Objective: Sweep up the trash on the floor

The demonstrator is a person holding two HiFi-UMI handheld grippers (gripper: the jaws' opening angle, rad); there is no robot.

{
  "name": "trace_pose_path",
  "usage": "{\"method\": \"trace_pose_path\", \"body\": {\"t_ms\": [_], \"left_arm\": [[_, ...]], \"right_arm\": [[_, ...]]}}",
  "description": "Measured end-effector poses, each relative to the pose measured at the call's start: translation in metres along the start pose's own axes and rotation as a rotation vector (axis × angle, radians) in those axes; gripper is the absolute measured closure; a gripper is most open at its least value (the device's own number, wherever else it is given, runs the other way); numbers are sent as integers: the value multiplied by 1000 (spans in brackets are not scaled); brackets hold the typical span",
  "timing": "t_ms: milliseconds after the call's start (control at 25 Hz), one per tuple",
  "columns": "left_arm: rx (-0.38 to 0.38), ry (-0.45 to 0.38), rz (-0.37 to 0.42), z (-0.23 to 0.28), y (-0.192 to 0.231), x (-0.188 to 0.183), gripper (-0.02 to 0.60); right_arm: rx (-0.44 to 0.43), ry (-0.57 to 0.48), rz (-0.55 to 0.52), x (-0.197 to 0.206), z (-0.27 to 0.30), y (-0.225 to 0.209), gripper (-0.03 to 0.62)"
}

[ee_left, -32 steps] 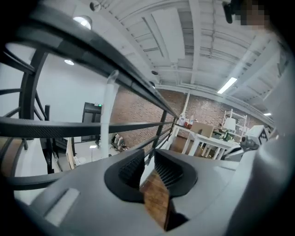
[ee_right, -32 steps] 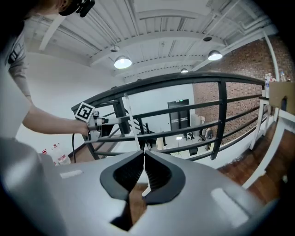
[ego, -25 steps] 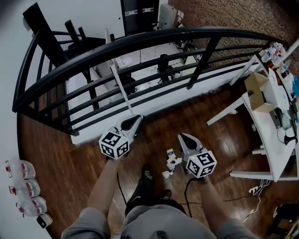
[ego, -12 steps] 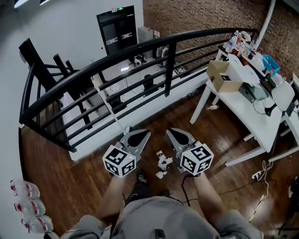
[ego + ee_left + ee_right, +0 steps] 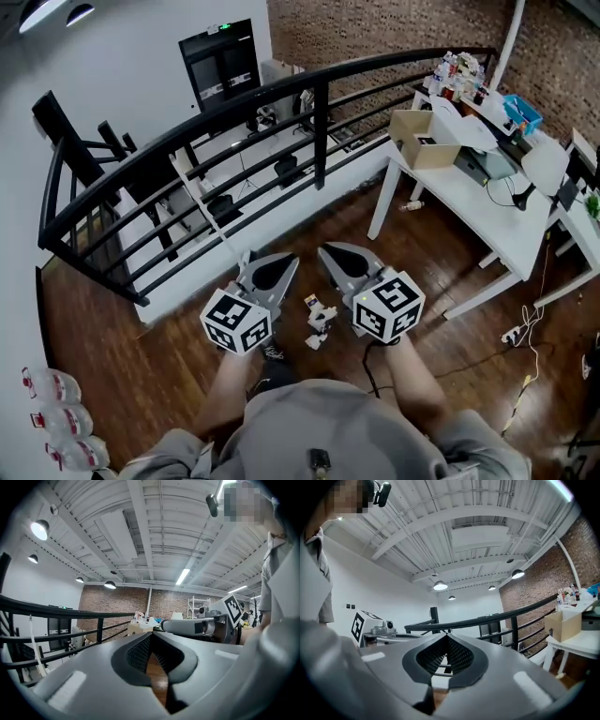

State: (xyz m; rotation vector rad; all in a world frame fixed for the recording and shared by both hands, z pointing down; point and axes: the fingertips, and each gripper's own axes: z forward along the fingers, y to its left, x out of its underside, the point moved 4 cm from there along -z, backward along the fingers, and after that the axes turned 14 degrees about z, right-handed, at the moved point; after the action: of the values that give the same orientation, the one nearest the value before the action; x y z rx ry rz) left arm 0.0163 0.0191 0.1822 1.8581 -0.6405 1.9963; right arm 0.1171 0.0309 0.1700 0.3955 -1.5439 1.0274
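Small white scraps of trash (image 5: 319, 330) and a little card (image 5: 310, 302) lie on the dark wood floor (image 5: 169, 366) between my two grippers. My left gripper (image 5: 284, 264) is held level, shut with nothing between its jaws (image 5: 151, 641). Beside it, my right gripper (image 5: 328, 253) is also level and shut on nothing (image 5: 447, 641). Both point toward the black railing (image 5: 234, 103). A long white stick (image 5: 206, 211) leans on the railing just past the left gripper and shows at the left of the left gripper view (image 5: 33, 644). Its lower end is hidden.
A white table (image 5: 487, 211) at the right carries a cardboard box (image 5: 417, 127) and clutter. Cables (image 5: 525, 375) and a power strip (image 5: 514, 333) lie beneath it. Plastic bottles (image 5: 56, 417) stand at the lower left. A person's shoe (image 5: 272, 354) is under the grippers.
Both grippers have risen and drawn closer together, still shut. The head view has swung up and right, so the white table and brick wall show more.
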Motion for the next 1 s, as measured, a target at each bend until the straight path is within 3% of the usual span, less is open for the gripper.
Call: {"method": "trace_pose_path", "body": {"t_ms": [1000], "left_arm": [[-28,-28,2,-4,-17,-7,575]], "right_arm": [[-11,-20,15,-6,-16,4,594]]}}
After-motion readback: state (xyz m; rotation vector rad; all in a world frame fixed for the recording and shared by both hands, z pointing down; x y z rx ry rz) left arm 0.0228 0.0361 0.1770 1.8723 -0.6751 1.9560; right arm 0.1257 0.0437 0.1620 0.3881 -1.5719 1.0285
